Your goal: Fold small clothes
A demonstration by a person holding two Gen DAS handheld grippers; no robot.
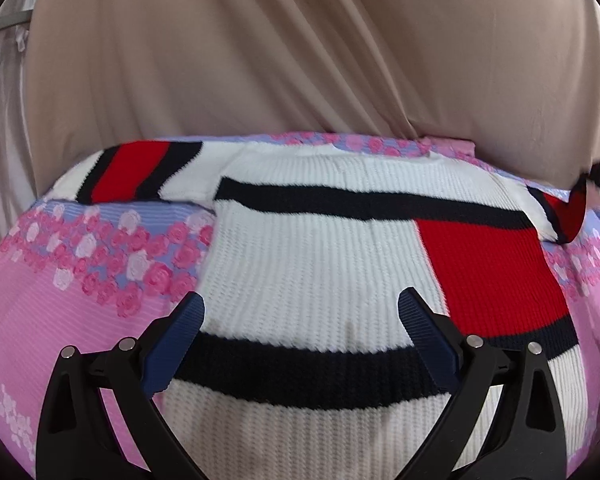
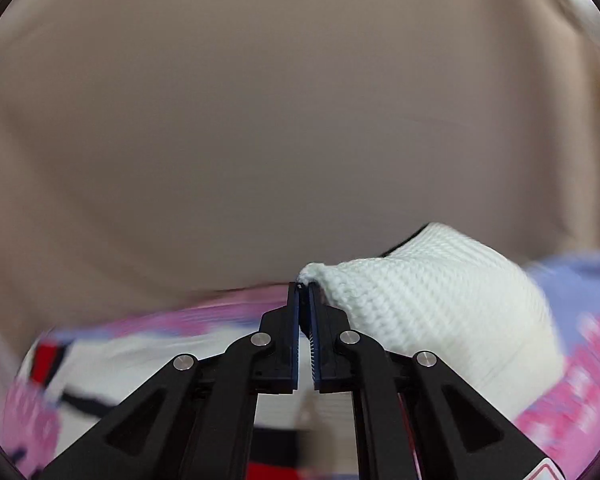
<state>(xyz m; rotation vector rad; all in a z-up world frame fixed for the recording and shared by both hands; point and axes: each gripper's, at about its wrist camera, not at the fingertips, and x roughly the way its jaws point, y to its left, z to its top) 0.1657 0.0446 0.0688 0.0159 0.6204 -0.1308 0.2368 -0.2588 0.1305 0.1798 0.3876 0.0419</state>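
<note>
left wrist view: left gripper (image 1: 301, 312) spread wide, hovering over a white knit sweater (image 1: 320, 264) with black and red bands, laid flat on a pink floral sheet (image 1: 60, 300); beige curtain (image 1: 280, 52) behind. right wrist view: right gripper (image 2: 304, 292) clamped on a white sweater edge (image 2: 432, 292), lifted off the blurred sheet (image 2: 572, 400).
</note>
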